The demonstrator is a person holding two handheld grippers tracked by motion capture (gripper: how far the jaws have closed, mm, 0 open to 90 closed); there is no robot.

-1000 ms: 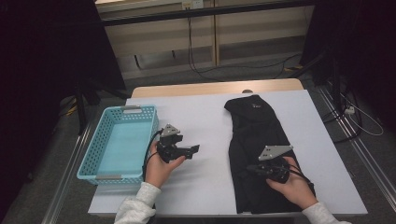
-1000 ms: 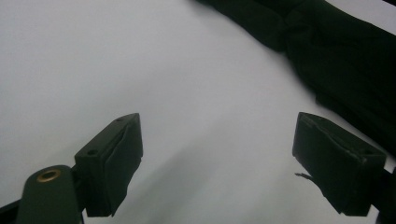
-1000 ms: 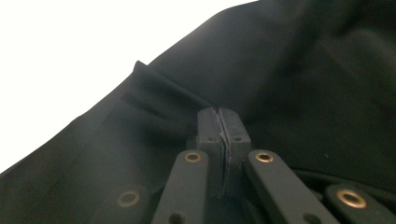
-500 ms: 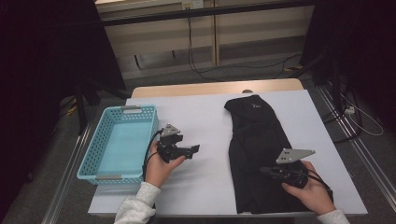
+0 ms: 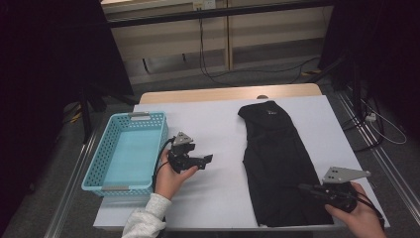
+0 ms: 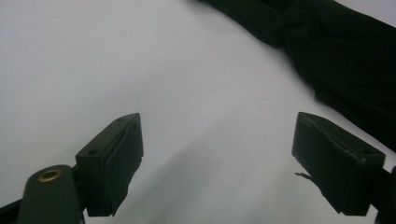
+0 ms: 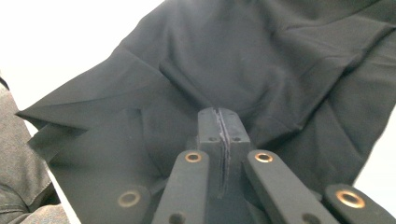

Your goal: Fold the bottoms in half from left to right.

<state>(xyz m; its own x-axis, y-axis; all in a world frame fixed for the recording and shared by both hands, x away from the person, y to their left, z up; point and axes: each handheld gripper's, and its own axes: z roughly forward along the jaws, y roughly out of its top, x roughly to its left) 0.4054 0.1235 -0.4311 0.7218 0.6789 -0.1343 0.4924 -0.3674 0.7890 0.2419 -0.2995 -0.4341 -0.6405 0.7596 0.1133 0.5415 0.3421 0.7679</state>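
High view: I see the long black fabric garment [image 5: 277, 163] laid flat on the right half of the white-topped bench [image 5: 218, 124], running from the far edge toward the near edge. My right hand-held gripper [image 5: 309, 189] sits at the near right corner, its tip over the near end of the garment. I cannot tell from this view whether it grips any cloth. My left hand-held gripper [image 5: 205, 159] is held above bare bench near the middle, pointing right toward the garment and well apart from it. A light blue perforated plastic basket [image 5: 114, 171] stands on the left side of the bench, just left of my left hand [image 5: 171, 176].

Left gripper view: the left hand-held gripper [image 6: 217, 161] has its two black pads spread wide apart with nothing between them but white bench surface [image 6: 116, 60]. The black garment [image 6: 336, 42] crosses the far right corner, apart from the pads.

Right gripper view: the right hand-held gripper [image 7: 219, 126] has its pads pressed together, a thin seam between them. The dark garment [image 7: 243, 60] lies creased directly beyond and beneath the tip. I cannot tell whether any cloth is pinched in the seam. White bench [image 7: 70, 37] shows at the far left.
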